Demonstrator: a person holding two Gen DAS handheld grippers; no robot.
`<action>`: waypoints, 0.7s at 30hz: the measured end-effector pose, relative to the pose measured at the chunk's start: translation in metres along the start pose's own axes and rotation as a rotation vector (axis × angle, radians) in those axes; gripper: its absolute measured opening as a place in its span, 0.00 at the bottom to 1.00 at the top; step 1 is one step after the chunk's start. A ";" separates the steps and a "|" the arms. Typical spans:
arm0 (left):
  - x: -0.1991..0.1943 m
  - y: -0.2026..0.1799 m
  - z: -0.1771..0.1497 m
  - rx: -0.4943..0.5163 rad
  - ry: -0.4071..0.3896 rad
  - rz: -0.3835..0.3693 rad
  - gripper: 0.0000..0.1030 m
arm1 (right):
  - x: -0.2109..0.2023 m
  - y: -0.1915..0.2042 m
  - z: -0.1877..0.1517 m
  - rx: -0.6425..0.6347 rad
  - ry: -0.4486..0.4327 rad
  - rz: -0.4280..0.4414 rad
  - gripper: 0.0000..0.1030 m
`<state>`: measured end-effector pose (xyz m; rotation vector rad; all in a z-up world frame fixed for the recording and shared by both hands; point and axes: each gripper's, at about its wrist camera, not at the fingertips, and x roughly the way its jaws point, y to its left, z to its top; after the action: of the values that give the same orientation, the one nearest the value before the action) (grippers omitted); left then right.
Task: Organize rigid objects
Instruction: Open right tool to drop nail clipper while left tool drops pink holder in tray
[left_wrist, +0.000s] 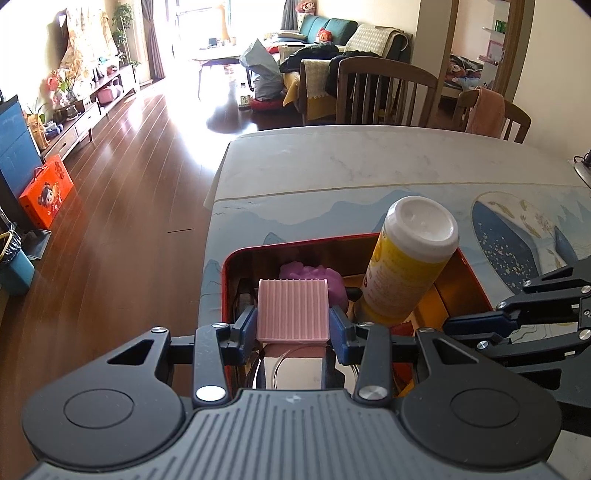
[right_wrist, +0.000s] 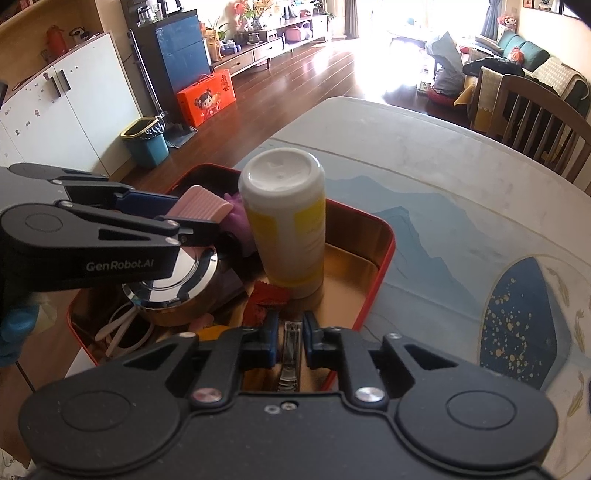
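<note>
At the bottom centre of the right wrist view, the right gripper (right_wrist: 289, 338) is seen with its jaws slightly parted about a nail clipper (right_wrist: 288, 350), which lies between them low in the red tin (right_wrist: 384, 236); no pressing grip is evident. In the lower centre of the left wrist view, a pink ribbed block (left_wrist: 293, 309) is held clamped in the left gripper (left_wrist: 293, 325) above the tin. Further up, a yellow bottle (right_wrist: 291, 225) stands inside. The placing step appears in hand; next, the block would need lowering and releasing.
</note>
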<state>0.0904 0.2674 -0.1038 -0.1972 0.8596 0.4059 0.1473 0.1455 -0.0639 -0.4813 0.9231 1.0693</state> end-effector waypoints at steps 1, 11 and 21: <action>0.000 -0.001 0.000 0.002 0.000 0.006 0.39 | 0.000 0.000 0.001 0.003 0.002 0.002 0.19; -0.011 -0.006 -0.003 0.008 -0.025 0.010 0.58 | -0.014 -0.003 -0.005 0.038 -0.025 0.021 0.28; -0.043 -0.008 -0.013 0.011 -0.092 0.005 0.73 | -0.042 -0.003 -0.015 0.075 -0.094 0.024 0.41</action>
<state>0.0599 0.2443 -0.0787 -0.1648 0.7715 0.4113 0.1360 0.1110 -0.0379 -0.3563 0.8847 1.0666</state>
